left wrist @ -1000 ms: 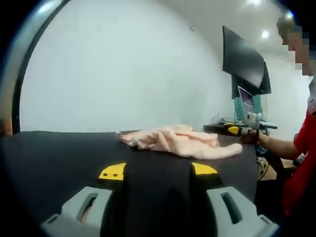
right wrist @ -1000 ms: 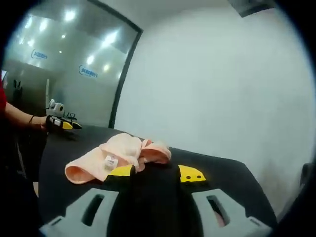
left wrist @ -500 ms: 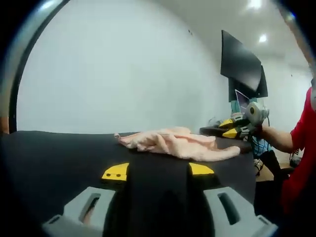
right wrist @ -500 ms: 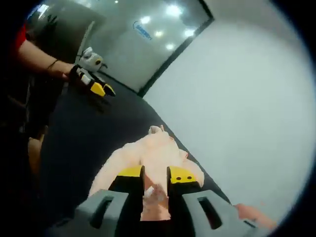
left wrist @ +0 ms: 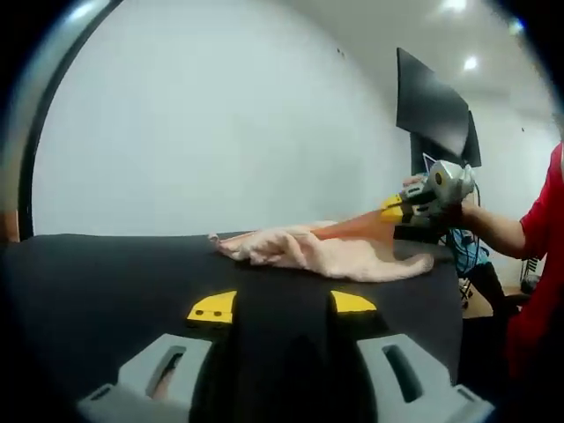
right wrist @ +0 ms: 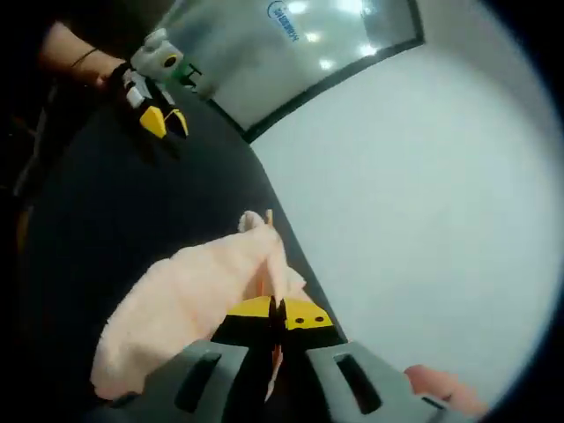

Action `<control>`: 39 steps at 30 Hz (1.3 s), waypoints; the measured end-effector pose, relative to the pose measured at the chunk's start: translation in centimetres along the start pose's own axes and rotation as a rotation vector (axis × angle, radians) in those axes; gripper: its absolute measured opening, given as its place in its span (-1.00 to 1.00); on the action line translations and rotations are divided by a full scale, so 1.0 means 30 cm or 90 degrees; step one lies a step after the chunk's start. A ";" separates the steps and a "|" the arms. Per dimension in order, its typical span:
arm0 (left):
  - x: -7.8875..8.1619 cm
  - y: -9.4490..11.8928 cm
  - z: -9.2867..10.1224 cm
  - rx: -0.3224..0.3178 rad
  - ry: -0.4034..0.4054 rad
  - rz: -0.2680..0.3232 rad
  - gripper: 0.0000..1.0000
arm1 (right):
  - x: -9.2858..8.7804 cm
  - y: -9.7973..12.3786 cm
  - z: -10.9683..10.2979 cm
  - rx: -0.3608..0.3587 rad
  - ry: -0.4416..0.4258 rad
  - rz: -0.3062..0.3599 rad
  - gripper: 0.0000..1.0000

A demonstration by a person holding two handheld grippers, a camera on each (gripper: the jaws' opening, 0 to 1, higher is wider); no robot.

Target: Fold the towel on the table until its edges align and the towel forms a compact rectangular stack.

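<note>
A crumpled pink towel (left wrist: 300, 249) lies on the black table (left wrist: 97, 273), toward its far right part. My left gripper (left wrist: 282, 305) hovers low over the table short of the towel, open, with nothing between its yellow tips. My right gripper (right wrist: 278, 311) is shut on an edge of the towel (right wrist: 189, 295), and that edge is raised and pulled taut. In the left gripper view the right gripper (left wrist: 421, 204) sits at the towel's right end, held by a hand. In the right gripper view the left gripper (right wrist: 157, 113) shows at the upper left, over the table (right wrist: 115, 211).
A white wall runs behind the table. A black monitor (left wrist: 432, 106) hangs at the right, with a lit screen below it. The person's red sleeve (left wrist: 545, 233) is at the right edge. A glass partition (right wrist: 291, 53) with ceiling-light reflections stands beyond the table's end.
My right gripper went from open to shut on the towel's edge and lifted it, drawing the cloth taut. The left gripper has barely moved.
</note>
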State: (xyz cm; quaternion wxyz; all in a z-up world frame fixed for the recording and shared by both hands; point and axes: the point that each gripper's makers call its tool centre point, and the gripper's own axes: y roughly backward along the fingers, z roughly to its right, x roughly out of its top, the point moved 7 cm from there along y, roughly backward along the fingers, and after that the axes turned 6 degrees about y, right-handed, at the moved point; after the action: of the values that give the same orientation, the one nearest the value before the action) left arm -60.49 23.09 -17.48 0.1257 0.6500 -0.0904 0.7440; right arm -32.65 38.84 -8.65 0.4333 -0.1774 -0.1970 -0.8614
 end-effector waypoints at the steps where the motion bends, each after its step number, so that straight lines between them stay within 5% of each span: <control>1: -0.004 -0.002 -0.008 0.004 -0.008 -0.008 -0.23 | 0.012 0.018 0.044 -0.020 -0.008 0.006 -1.00; 7: -0.011 -0.002 0.009 0.017 -0.010 -0.020 -0.24 | 0.097 0.158 0.293 -0.125 -0.023 0.050 -1.00; 19: -0.010 -0.004 -0.034 0.029 -0.004 -0.028 -0.24 | 0.184 0.362 0.702 -0.258 0.036 0.036 -1.00; 26: 0.005 -0.005 -0.053 0.024 0.033 -0.002 -0.26 | 0.174 0.477 0.874 -0.338 0.015 0.038 -1.00; 34: 0.019 -0.006 -0.027 0.010 0.052 0.015 -0.34 | 0.203 0.611 1.028 -0.449 -0.051 0.100 -1.00; 37: 0.027 -0.019 0.011 0.005 0.037 0.005 -0.36 | 0.222 0.658 1.063 -0.465 -0.062 0.124 -1.00; 39: 0.070 -0.054 0.037 -0.014 0.046 0.038 -0.36 | 0.235 0.678 1.086 -0.454 -0.085 0.158 -1.00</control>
State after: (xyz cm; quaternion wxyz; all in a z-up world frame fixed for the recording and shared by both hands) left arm -59.22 24.46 -15.30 0.1139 0.6186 -0.1133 0.7691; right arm -15.63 39.02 26.49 0.4314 -0.3954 0.1101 -0.8034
